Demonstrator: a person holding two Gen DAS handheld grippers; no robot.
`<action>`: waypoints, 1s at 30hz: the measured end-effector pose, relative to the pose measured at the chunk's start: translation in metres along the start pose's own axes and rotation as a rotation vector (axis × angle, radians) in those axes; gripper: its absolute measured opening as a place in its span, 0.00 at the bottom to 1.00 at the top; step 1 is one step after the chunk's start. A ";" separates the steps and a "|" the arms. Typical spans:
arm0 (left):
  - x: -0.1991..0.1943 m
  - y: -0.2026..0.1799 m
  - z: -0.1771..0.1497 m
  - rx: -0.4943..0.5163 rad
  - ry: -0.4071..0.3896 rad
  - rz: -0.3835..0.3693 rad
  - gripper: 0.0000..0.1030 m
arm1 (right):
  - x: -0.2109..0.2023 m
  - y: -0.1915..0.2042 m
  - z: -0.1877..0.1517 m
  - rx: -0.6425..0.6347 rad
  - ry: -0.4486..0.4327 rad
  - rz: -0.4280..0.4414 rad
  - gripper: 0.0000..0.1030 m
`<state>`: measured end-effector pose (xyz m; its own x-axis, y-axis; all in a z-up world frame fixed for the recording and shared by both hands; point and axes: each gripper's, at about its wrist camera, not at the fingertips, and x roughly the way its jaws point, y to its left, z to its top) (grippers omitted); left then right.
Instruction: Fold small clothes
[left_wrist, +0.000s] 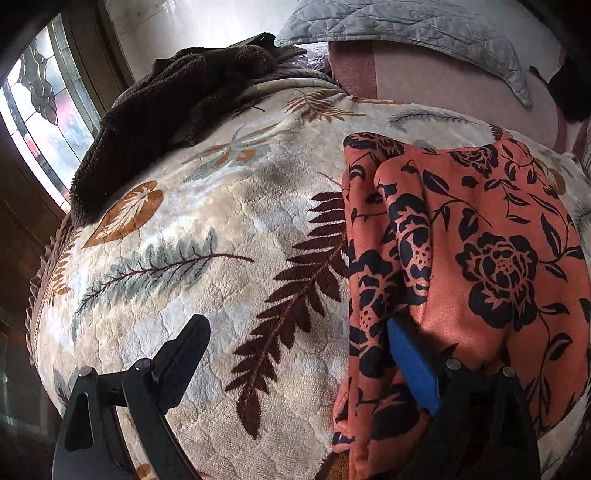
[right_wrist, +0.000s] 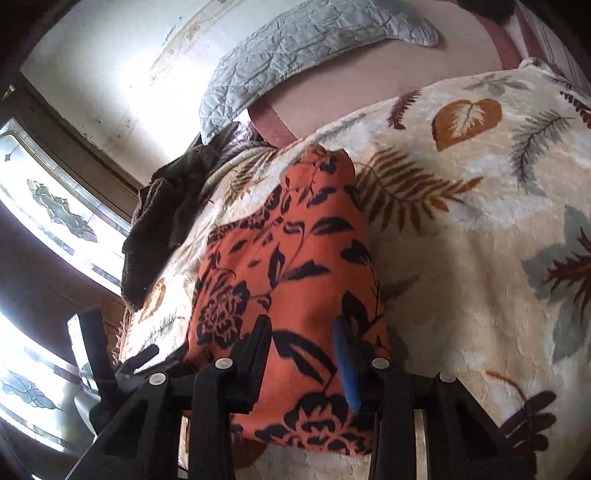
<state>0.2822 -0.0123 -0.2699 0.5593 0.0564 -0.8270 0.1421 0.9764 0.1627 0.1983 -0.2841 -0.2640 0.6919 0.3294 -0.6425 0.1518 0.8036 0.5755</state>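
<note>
Black fingers of the left gripper (left_wrist: 295, 363) are seen spread wide at the near edge of the orange floral garment (left_wrist: 461, 266), and nothing is clamped between them: one finger stands over bare fleece to the garment's left, while the blue-padded fingertip (left_wrist: 413, 369) is tucked against a fold of the orange cloth. Over the same garment (right_wrist: 291, 266) the right gripper (right_wrist: 303, 363) is held with its jaws parted too, both fingers above the near hem, and no cloth is seen pinched there either. The garment is laid, already partly doubled over, on the leaf-print fleece blanket (left_wrist: 207, 229), with a dark brown fuzzy cloth (left_wrist: 166, 122) heaped well away toward the window side and a grey quilted pillow (left_wrist: 406, 33) beyond its far end. Trouble could be expected from that tucked blue pad: if the left jaws were closed as they stand, only a single layer might be caught, or blanket pile along with it, and the fold would be dragged askew. A loose ridge along the garment's left edge could also be flipped open by any sideways pull.
</note>
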 end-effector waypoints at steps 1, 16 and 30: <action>0.001 -0.001 0.000 0.001 0.000 0.002 0.93 | 0.005 0.001 0.009 0.010 -0.001 0.000 0.35; 0.006 0.000 0.010 -0.001 -0.013 0.026 0.98 | 0.078 -0.009 0.069 0.087 0.058 -0.093 0.35; -0.025 -0.031 -0.022 0.125 -0.094 0.064 0.98 | 0.003 0.003 -0.042 -0.065 0.128 -0.058 0.37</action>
<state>0.2456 -0.0391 -0.2661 0.6440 0.0923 -0.7595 0.2005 0.9376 0.2840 0.1712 -0.2601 -0.2850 0.5867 0.3389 -0.7355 0.1402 0.8520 0.5045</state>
